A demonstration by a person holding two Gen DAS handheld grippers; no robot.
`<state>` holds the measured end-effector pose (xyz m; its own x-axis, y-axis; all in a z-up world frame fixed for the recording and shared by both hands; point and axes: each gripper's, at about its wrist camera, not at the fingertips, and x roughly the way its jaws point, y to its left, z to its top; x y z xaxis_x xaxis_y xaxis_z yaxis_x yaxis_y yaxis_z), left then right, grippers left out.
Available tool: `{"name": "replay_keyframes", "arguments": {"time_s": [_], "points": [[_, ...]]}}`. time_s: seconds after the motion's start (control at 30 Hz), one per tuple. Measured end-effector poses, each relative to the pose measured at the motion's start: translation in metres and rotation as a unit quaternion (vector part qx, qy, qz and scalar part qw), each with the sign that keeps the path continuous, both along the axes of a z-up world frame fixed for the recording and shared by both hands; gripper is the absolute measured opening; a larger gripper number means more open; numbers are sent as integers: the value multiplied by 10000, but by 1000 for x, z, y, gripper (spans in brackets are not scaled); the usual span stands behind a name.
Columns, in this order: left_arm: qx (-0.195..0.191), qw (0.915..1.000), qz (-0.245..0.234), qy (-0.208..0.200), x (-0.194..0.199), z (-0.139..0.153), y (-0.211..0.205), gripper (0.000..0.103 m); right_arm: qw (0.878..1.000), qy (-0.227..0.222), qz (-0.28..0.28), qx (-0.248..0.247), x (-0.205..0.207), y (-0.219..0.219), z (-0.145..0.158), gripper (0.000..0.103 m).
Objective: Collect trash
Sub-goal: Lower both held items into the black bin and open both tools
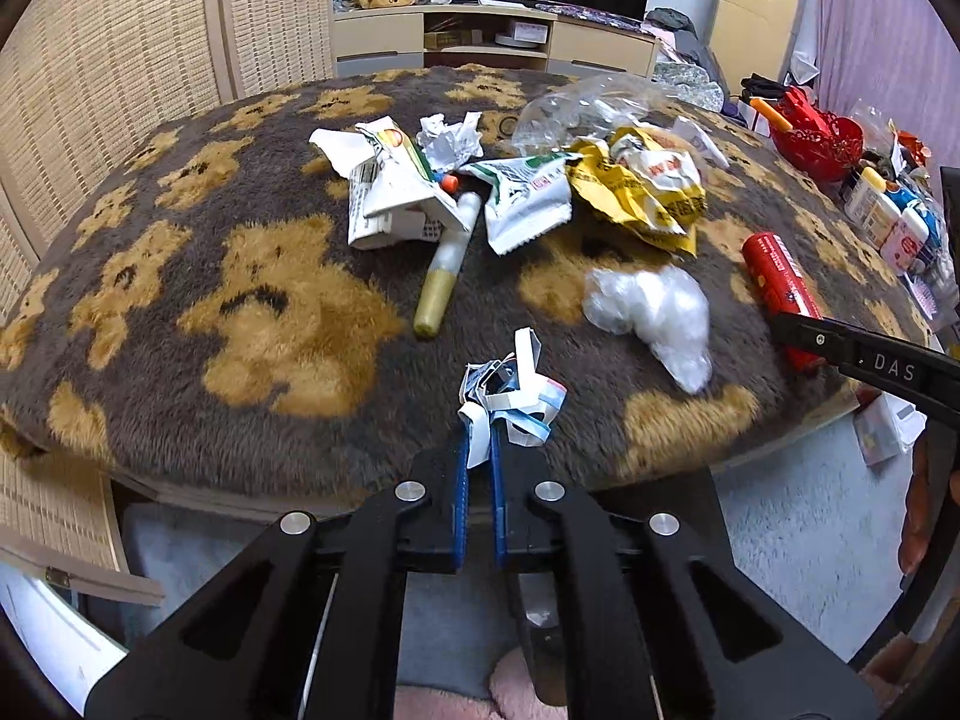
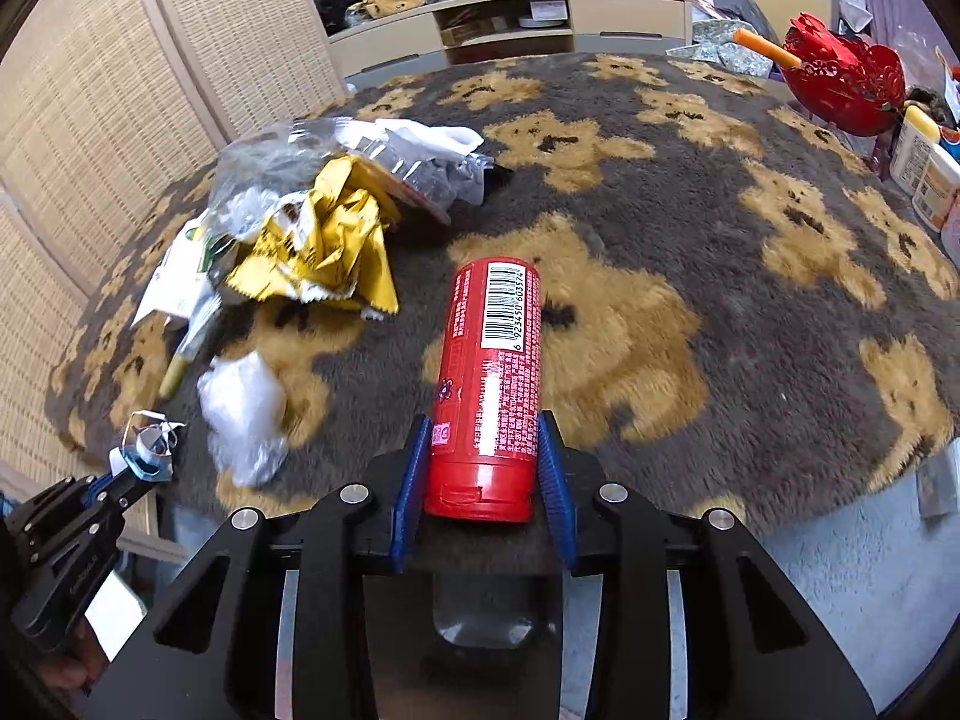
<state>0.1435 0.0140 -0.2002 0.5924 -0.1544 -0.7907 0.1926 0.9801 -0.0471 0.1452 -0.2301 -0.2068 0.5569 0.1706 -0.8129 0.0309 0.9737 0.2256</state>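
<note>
Brown plush cloth [image 1: 180, 276] with tan bear figures covers the table and carries the litter.

Left gripper [image 1: 478, 426], lower centre of the left view: blue pads pinched together on a wad of white-and-blue paper scraps [image 1: 510, 396], which stands just above the near table edge. The same wad shows at the lower left of the right view.

Right gripper [image 2: 485, 444], lower centre of the right view: fingers spread, one on each side of the red tube [image 2: 489, 384]. The tube lies flat on the cloth with its cap toward the camera and its barcode up. Whether the pads touch it cannot be told (a thin gap seems to show on both sides).

Remaining litter, middle of the left view:
- clear plastic wad [image 1: 651, 312], left of the tube
- yellow wrapper [image 1: 642, 192], crumpled
- green-and-white packet [image 1: 528, 198]
- pale stick [image 1: 447, 258]
- torn white carton [image 1: 390, 192]
- clear bag [image 1: 576, 108], behind the wrapper

Red basket [image 2: 840, 78], upper right of the right view, at the far table edge.
</note>
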Motion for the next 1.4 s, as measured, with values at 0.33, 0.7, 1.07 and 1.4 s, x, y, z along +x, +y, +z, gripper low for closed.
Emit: {"name": "replay_keyframes", "arguments": {"time_s": [0.33,0.7,1.07,1.4], "points": [[-101,9996,-174,192,-62,-7,-25,5,9995,-4,294,106,-68,0,1,36],[-251,9941,-328,1002,-89,-68,-49,5,9954,756,446,376,-103,5,-60,33],[-364,9829,-334,1773,-73,-135,-61,12,9909,1234,349,397,-84,14,-109,33],[-201,9848,-282,1701,-71,-137,-62,60,9922,1186,211,323,-79,9,-108,67]]}}
